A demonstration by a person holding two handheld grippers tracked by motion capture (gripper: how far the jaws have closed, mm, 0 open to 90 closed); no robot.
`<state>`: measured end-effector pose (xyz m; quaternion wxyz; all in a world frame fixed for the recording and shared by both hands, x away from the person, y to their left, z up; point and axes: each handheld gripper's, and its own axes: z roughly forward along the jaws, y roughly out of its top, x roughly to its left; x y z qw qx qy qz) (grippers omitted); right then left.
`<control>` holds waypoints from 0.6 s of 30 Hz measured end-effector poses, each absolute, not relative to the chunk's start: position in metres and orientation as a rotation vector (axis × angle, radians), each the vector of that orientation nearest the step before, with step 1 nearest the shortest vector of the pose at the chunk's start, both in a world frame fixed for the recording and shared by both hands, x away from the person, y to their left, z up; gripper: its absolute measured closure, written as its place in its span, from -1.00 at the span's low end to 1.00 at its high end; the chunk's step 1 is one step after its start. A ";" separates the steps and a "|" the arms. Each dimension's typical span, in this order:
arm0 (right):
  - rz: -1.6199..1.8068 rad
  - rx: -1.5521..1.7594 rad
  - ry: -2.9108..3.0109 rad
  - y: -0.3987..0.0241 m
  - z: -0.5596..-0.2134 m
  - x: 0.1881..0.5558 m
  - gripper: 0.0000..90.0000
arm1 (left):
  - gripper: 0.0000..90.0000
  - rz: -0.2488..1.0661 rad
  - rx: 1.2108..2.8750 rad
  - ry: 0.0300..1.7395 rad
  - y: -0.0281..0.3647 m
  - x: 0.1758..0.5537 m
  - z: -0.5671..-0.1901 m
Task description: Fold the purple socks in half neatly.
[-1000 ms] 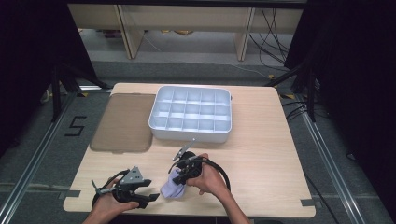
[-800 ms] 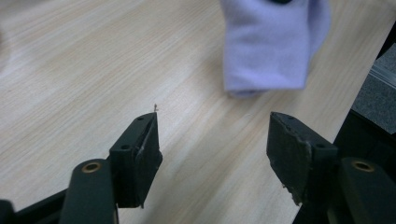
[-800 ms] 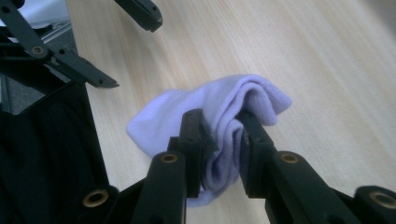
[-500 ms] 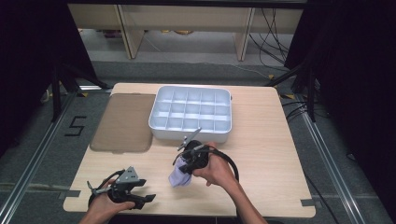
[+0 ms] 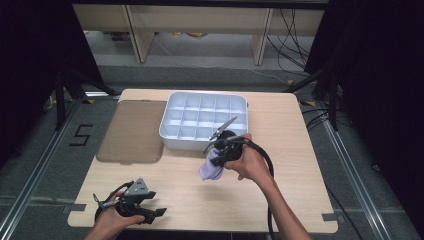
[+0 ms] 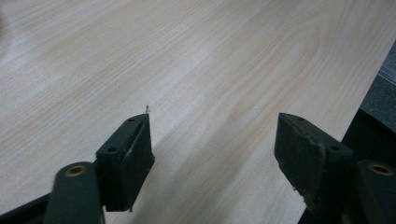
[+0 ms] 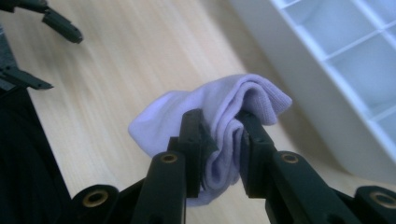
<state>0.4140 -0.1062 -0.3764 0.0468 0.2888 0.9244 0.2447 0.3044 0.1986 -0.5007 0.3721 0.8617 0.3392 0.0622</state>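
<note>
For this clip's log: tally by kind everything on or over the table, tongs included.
Tongs: 2 (left, right)
Lavender sock: 1
White compartment tray: 1
Brown mat: 1
Total: 5

Bare table [image 5: 300,150] is lying open around me. White divided tray [image 5: 202,120] is blocking ahead; brown mat [image 5: 132,131] is lying flat beside it.

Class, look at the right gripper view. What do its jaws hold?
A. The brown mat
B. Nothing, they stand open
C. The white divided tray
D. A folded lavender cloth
D: the right gripper has its jaws pressed on either side of the folded lavender cloth, lifted beside the white divided tray.
</note>
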 end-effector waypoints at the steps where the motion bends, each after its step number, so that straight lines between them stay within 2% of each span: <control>1: 0.744 0.875 2.810 -0.110 -0.373 0.417 0.65 | -0.44 0.169 2.217 0.883 0.199 0.305 -0.501; 18: 0.684 1.062 2.688 -0.154 -0.334 0.453 0.65 | -0.46 0.172 2.233 0.860 0.197 0.305 -0.500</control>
